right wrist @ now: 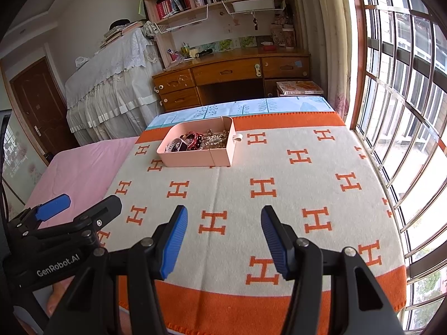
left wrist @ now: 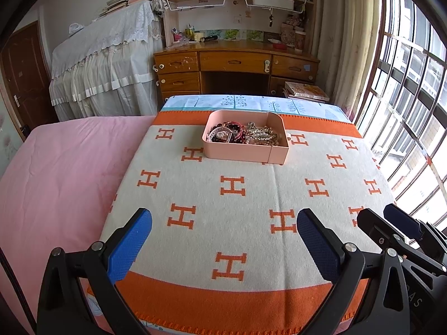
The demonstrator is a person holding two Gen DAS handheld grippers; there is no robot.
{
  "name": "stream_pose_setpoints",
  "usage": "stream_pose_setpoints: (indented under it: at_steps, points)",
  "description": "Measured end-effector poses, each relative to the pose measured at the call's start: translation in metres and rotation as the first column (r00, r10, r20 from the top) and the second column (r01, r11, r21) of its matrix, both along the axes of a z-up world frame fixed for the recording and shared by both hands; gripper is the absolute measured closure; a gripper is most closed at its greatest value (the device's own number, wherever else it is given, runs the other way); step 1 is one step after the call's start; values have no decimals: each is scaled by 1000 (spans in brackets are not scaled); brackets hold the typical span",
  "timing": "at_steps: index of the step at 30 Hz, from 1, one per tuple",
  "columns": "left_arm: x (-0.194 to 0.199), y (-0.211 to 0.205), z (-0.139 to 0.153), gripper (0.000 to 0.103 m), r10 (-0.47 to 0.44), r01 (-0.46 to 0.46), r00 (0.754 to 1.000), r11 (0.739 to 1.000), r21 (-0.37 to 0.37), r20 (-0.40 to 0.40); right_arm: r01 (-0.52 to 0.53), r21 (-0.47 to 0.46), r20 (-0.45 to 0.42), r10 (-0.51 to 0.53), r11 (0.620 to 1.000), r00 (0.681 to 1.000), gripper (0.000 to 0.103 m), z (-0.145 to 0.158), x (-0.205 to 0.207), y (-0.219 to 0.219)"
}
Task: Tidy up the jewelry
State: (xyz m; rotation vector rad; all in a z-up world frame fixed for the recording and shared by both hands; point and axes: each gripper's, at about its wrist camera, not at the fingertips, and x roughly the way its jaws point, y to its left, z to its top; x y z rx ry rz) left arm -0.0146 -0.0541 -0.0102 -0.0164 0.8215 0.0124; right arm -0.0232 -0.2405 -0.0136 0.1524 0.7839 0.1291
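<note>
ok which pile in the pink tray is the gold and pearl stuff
The pile at the window end of the pink tray: gold chains and pearls. The other end holds dark red beads.

A matt pink plastic tray sits on a felt-like woollen blanket, holding glossy beads and gold-toned chains. Textured blue rubbery pads line matt black plastic fingers; behind stands a varnished wooden desk.
</note>
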Motion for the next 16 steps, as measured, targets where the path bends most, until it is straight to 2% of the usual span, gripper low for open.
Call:
stream_pose_setpoints:
  at_steps: [16]
  points:
    - [-3,1,-4,1,-7,7,1000,1000,3,-2,-1,-1,1,1,1000,1000,48,0,0,0]
